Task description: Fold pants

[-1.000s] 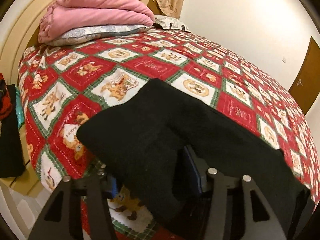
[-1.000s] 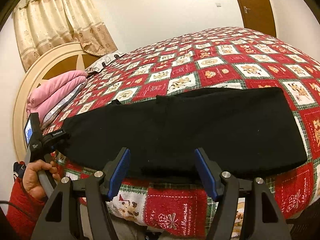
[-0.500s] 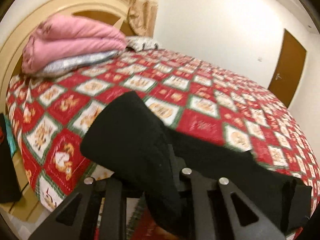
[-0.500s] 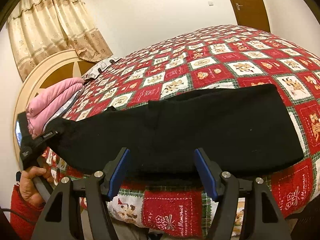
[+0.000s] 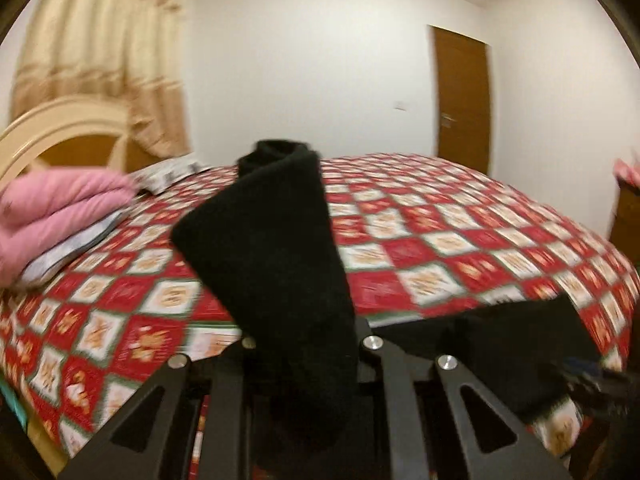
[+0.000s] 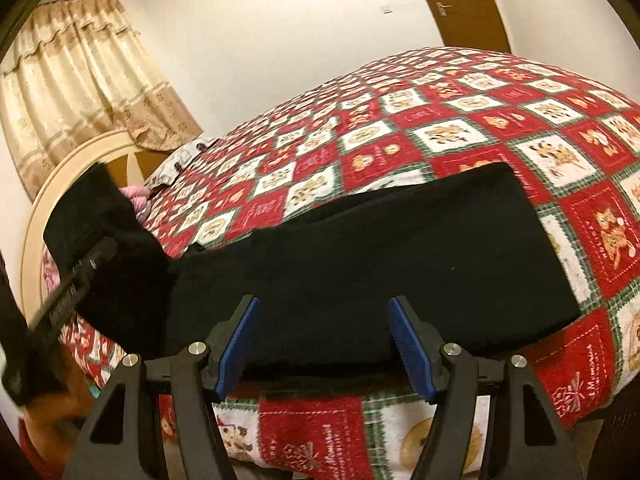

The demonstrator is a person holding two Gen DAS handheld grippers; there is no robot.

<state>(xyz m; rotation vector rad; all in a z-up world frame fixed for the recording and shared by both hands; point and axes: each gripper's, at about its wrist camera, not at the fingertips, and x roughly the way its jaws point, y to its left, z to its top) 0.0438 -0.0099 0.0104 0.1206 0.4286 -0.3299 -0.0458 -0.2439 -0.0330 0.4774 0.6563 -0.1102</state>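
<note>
Left gripper clenched on one end of the black pants, fingertips buried in the cloth. That end lifted clear of the bedspread, standing up as a tall dark flap in front of the left wrist lens, its top edge curled over. Rest of the pants trailing down to the lower right of that view, lying flat near the bed's front edge. In the right wrist view, same gripper at far left, dark and blurred, with the raised end of the pants bunched around it; part of a hand and a red sleeve below it.

Right gripper released, blue pads well apart, nothing pinched between them. Poised just in front of the near long edge of the pants; whether the pads touch the cloth cannot be told. Beyond the pads, the pants stretched crosswise over the red, white and green checked bedspread, flat at the right end, rising off the bed at the left.

Farther out: folded pink blanket on a pale pillow by the cream curved headboard, beige curtain behind it, brown door in the white wall.
</note>
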